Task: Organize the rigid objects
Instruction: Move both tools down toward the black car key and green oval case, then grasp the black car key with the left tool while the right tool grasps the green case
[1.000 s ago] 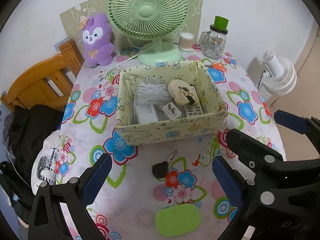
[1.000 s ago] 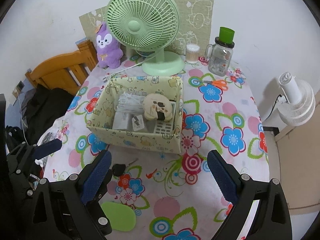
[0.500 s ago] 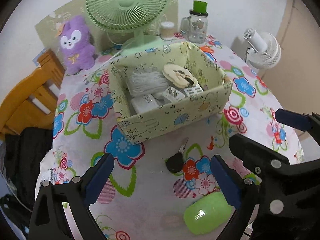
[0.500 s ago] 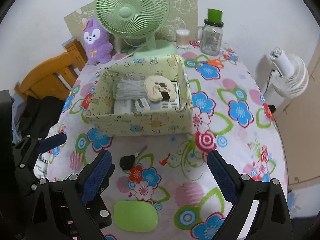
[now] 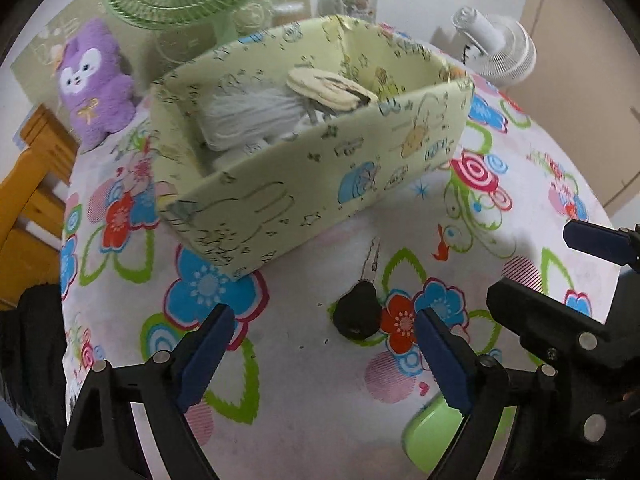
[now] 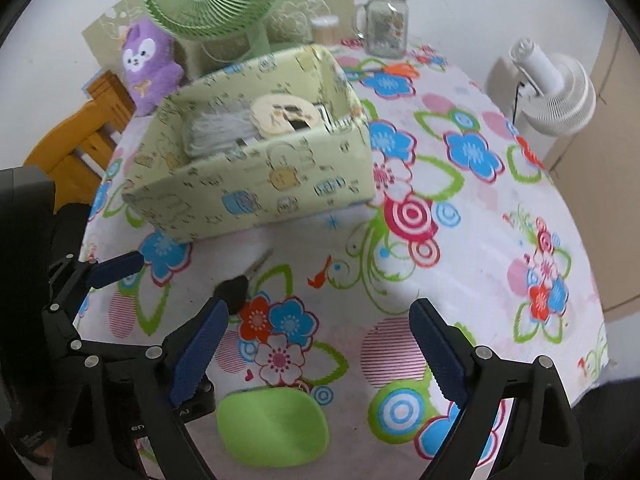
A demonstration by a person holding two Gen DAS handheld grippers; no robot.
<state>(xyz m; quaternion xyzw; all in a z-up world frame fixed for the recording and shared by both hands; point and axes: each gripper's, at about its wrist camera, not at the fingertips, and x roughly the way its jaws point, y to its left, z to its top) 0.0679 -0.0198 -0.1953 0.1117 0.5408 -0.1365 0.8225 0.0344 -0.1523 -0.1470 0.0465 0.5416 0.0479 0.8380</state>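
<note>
The left gripper was found with its fingers set wide, having just been closing slightly, with nothing pressed between them. A black-headed key was seen lying flat on the flowered surface, ahead of the gap and nearer the right-hand finger, apart from both. A green oval case was noted beneath and behind that same finger, partly hidden by it.

The right gripper was likewise recorded with fingers spread wide, having just been closing a little, and holding nothing. The green oval case was observed low in the gap between them, closer to the left-hand finger, resting on the surface. The key was seen just beyond the tip of the left-hand finger; contact could not be determined.

A pale patterned box was noted farther ahead of both pairs of fingers, containing white and cream items. The box stood well apart from the fingers.
</note>
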